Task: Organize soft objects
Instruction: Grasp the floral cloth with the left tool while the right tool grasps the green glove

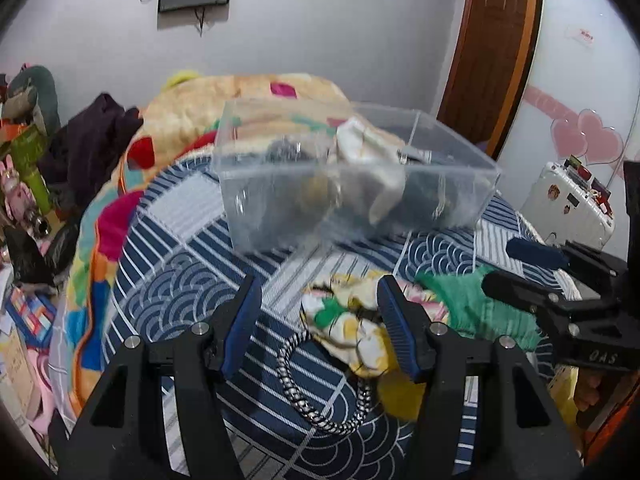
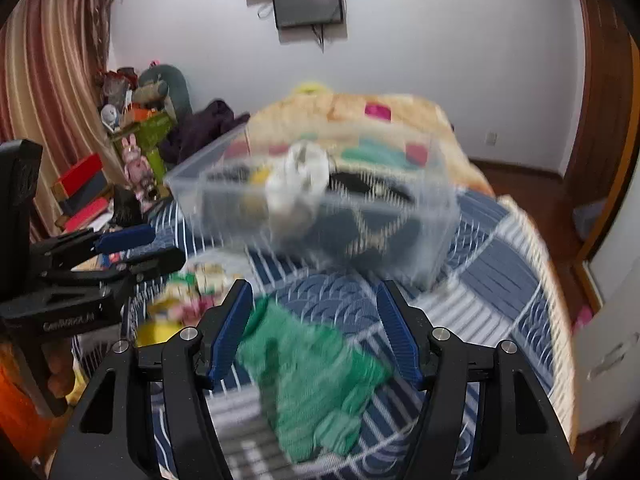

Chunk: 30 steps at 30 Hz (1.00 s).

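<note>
A clear plastic box (image 1: 280, 204) stands on the bed and holds a white cloth (image 1: 372, 152) and dark soft items. It also shows in the right wrist view (image 2: 432, 240). My left gripper (image 1: 320, 320) is open above a yellow floral cloth (image 1: 352, 328) and a black-and-white braided cord (image 1: 296, 372). My right gripper (image 2: 314, 330) is open above a green knitted cloth (image 2: 312, 376), which also shows in the left wrist view (image 1: 476, 300). The right gripper (image 1: 520, 264) appears at the right of the left wrist view. The left gripper (image 2: 144, 248) appears at the left of the right wrist view.
A blue patterned bedspread (image 1: 180, 288) covers the bed, with a colourful blanket (image 1: 192, 112) behind the box. Toys and boxes (image 2: 136, 144) crowd the left side. A white suitcase (image 1: 568, 204) stands at the right. A door (image 1: 492, 48) is beyond.
</note>
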Motion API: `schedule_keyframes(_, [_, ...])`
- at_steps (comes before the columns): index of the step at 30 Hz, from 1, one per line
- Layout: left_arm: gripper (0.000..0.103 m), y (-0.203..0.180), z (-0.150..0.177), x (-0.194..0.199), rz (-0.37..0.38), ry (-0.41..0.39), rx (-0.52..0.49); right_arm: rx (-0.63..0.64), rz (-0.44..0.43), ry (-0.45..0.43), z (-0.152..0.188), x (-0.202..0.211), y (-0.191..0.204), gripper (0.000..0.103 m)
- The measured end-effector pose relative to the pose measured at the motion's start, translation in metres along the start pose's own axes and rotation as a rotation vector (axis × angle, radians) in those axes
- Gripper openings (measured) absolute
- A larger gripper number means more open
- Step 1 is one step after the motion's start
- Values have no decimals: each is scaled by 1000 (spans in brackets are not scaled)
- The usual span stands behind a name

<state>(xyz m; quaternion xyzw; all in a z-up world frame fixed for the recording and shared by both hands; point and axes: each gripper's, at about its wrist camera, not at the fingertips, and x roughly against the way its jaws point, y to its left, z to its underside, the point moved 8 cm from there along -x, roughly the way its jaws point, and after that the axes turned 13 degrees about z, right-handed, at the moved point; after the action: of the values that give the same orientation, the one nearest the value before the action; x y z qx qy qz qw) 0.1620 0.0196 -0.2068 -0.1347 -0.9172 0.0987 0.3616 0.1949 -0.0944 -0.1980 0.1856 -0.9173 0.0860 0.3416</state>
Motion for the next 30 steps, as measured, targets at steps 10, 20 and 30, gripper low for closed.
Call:
schedule_keyframes(10, [30, -1, 11, -22, 93, 58, 53, 24, 11, 57, 29, -10, 4, 54])
schedule_keyframes(20, [8, -7, 4, -12, 103, 26, 41, 1, -12, 23, 25, -3, -1, 14])
schedule_keyframes(30, [8, -17, -28, 24, 109, -85, 16, -42, -3, -83, 0, 25, -12, 11])
